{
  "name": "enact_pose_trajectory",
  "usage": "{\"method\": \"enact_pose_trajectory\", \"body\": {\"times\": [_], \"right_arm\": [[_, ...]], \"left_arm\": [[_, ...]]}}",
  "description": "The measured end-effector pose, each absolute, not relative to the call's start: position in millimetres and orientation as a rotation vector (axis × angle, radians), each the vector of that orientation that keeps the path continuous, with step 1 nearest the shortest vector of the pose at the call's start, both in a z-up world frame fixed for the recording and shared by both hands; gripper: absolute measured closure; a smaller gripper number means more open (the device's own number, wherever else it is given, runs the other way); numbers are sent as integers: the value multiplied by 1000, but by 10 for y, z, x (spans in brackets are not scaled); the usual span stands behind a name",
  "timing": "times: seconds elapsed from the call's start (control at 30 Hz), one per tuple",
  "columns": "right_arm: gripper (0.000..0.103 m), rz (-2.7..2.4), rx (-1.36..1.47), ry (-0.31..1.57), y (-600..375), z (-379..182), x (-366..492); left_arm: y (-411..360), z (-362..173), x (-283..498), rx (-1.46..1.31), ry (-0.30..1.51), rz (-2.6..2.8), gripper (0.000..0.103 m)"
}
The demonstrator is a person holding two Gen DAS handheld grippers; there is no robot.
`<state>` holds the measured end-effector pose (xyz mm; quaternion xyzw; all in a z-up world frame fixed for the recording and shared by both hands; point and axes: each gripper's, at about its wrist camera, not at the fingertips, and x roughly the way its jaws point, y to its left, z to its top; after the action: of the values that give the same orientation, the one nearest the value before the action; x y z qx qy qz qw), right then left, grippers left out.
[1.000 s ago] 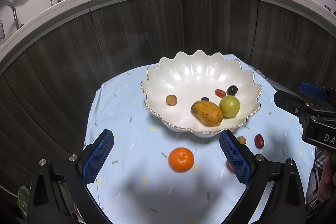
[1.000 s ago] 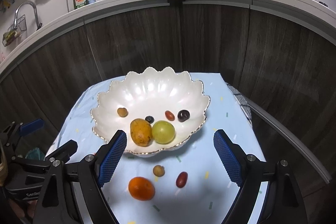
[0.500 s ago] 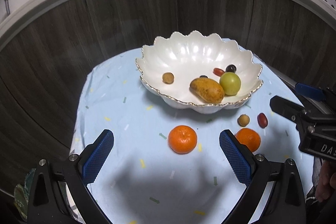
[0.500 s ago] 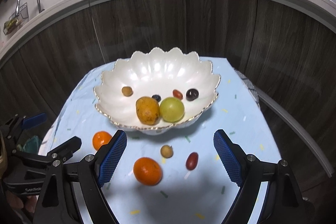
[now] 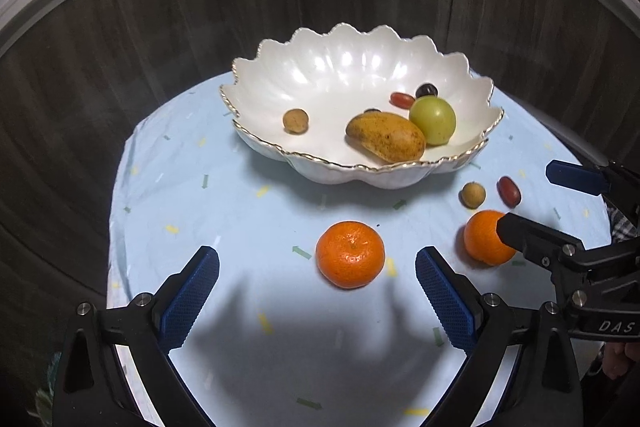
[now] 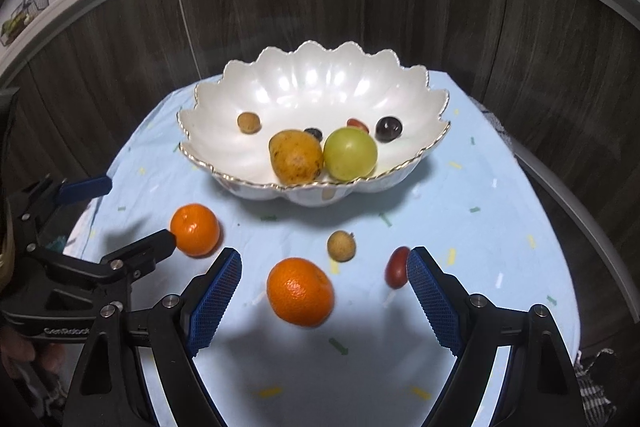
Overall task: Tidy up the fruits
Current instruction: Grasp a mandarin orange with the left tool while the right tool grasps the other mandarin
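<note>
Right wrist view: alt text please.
An open black claw with blue pads frames an orange mandarin on a pale blue cloth; behind stands a scalloped white bowl holding fruit.

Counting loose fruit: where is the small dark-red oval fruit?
In the right wrist view, the small dark-red oval fruit lies on the light-blue tablecloth, right of the small tan round fruit, before the white scalloped bowl.

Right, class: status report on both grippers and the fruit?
Left gripper, right gripper: open, empty. One round orange tangerine before each. Nothing blocking.
</note>
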<state>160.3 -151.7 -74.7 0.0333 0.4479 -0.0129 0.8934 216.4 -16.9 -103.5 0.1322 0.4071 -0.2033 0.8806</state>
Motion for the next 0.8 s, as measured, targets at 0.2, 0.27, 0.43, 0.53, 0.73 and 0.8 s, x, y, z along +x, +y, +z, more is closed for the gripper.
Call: {"method": "enact_pose_trajectory", "body": {"times": [0.2,0.27,0.43,0.53,0.73,0.8], "right_arm": [[18,-28,73,954,-1495,-874,1622],[18,-27,80,963,-1496,-917,1633],[21,-19,103,985,-1497,-1021,1660],[30,-15,122,1005,-1513,-1086,1691],[43,7,174,1044,-1541,-1230,1739],[47,15,177,1043,-1530,-1235,1750]], "left_arm": [[-213,-1160,2241,286,872,-449,8],[-225,-1210,2262,289,881,-453,10],[-255,-1285,2324,278,893,-465,17],[-276,-1344,2358,273,906,-473,25],[-307,-1455,2406,264,940,-484,38],[-312,-1473,2416,259,945,-486,41]]}}
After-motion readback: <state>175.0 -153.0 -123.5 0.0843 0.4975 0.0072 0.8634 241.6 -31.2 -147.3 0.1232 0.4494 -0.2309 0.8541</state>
